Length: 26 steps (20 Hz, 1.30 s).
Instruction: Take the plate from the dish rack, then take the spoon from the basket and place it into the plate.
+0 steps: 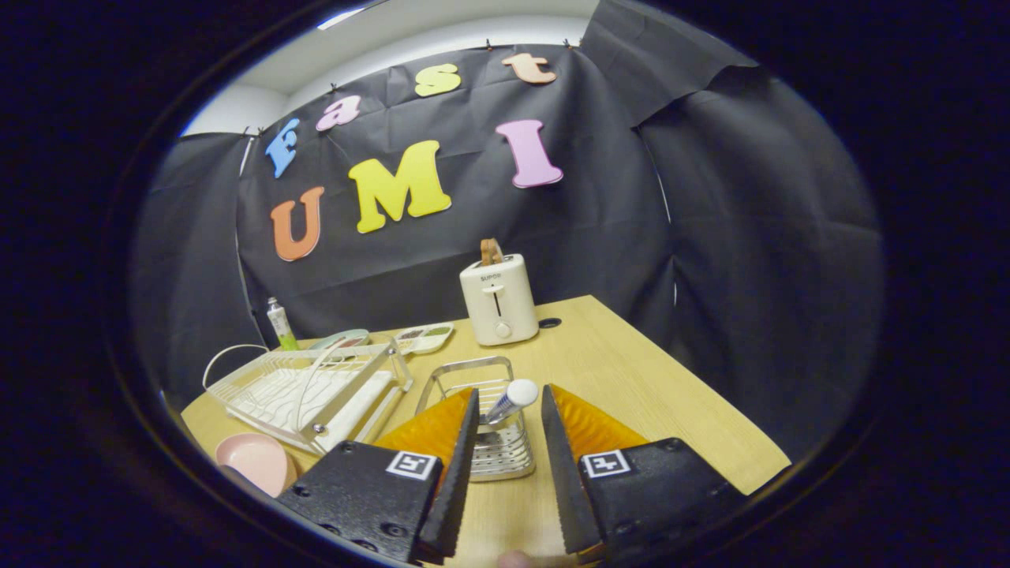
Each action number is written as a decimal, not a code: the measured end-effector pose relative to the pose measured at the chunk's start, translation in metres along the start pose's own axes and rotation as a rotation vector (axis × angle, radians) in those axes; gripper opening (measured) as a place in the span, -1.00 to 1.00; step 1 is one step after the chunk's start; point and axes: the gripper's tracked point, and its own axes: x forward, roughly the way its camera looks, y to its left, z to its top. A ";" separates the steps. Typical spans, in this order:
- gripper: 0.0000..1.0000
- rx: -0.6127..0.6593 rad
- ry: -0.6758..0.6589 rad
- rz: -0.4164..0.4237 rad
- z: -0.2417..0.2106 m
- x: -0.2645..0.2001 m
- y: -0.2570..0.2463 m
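Your gripper (pixel 509 410) stands released, spoon (pixel 511 399) handle between the fingers, rising from the basket (pixel 481 450). Likely light and slick; pinch mid-handle.

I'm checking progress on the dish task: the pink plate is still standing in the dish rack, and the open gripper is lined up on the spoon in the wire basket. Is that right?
Not quite. In the gripper view the pink plate already lies on the table in front of the dish rack, not in it. The rest holds: the gripper is open, with the spoon in the wire basket between its fingers.
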 end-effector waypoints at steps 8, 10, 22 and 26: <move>-0.66 0.038 0.041 0.053 0.013 0.002 0.014; -0.74 0.026 0.047 0.052 0.020 -0.001 0.016; -0.80 -0.173 -0.065 0.112 0.099 -0.101 0.070; -0.80 -0.240 -0.022 0.287 0.100 -0.120 0.144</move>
